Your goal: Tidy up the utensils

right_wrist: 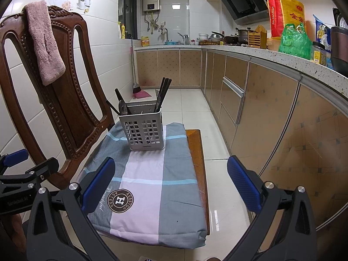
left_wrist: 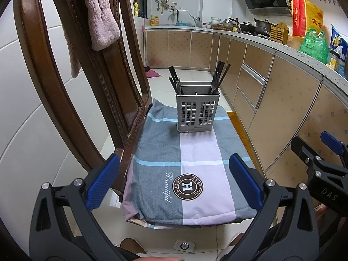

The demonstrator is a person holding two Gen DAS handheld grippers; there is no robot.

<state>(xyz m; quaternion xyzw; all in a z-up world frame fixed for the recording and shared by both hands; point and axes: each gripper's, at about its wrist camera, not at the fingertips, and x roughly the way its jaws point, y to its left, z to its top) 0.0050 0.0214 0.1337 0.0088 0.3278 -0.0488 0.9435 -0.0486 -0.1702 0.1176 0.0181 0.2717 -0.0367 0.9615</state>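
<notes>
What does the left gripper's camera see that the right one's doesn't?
Only the left wrist view shows a small white device on the floor by the chair's front edge. Only the right wrist view shows the teacup picture on the wall tile and the broom. Both share the grey utensil holder with dark utensils, standing on the plaid cushion, the pink towel on the chair back, and both grippers open.

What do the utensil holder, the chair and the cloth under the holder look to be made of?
Utensil holder: probably matte grey plastic or coated metal, with a moulded grid of square holes. Chair: dark glossy carved wood. Cloth: woven checked fabric, matte, with a printed logo.
</notes>
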